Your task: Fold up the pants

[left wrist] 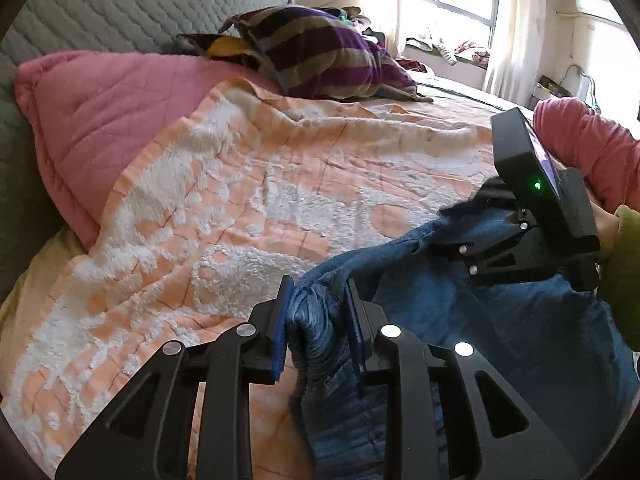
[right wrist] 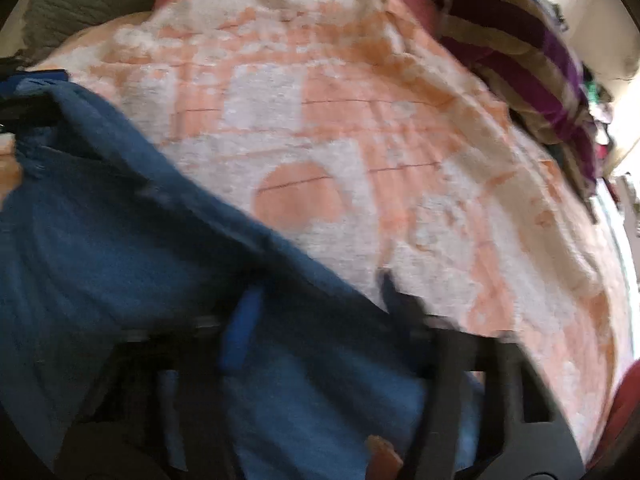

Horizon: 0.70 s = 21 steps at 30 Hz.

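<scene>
My left tongs (left wrist: pixel 318 322) are clenched on a bunched fold of the blue jeans (left wrist: pixel 500 340), which lie at the near edge of the bed on the orange-and-white blanket (left wrist: pixel 240 200). My right tongs (right wrist: pixel 316 304) have denim between their pads and seem clamped on it, though that view is blurred. A striped purple pillow (left wrist: pixel 320 56) sits well beyond.

Right wrist view smeared by motion blur: we cannot tell whether right gripper (right wrist: pixel 316 300) pads press pants (right wrist: pixel 120 240). Pants run off bottom edge in both views. Windowsill clutter (left wrist: pixel 452 46) too small to identify.
</scene>
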Motion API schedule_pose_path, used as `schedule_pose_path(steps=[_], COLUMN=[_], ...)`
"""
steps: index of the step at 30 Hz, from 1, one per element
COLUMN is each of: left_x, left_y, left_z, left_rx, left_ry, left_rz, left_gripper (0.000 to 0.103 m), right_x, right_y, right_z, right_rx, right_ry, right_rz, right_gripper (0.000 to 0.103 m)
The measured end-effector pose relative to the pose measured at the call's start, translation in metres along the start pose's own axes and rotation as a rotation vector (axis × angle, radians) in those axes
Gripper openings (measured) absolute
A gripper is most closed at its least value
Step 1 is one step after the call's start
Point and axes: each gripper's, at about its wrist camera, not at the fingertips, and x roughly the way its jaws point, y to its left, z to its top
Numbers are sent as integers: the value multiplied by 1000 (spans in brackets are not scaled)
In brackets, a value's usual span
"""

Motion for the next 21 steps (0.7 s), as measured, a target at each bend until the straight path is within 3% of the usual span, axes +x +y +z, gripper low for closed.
schedule_pose_path(steps=[1, 4, 9, 15, 21], left_x=[-2, -7, -21, -55, -92], left_y=[-3, -2, -3, -17, -24], left_z=[-2, -4, -9, -28, -67], left_rx=[14, 25, 17, 74, 126], left_ry=[-7, -19, -37, -62, -29], left_rz=[17, 40, -1, -50, -99], left_gripper=[24, 24, 24, 25, 26], right_x=[-5, -32, -89, -156, -195], right_y=[2, -1, 2, 47, 104], right_z=[-2, -13, -43, -87, -126], right_rx=[23, 123, 218, 225, 171], right_ry=[-11, -85, -204, -294, -316], right_rz=[17, 40, 80, 117, 179], right_gripper=[7, 4, 3, 2, 2])
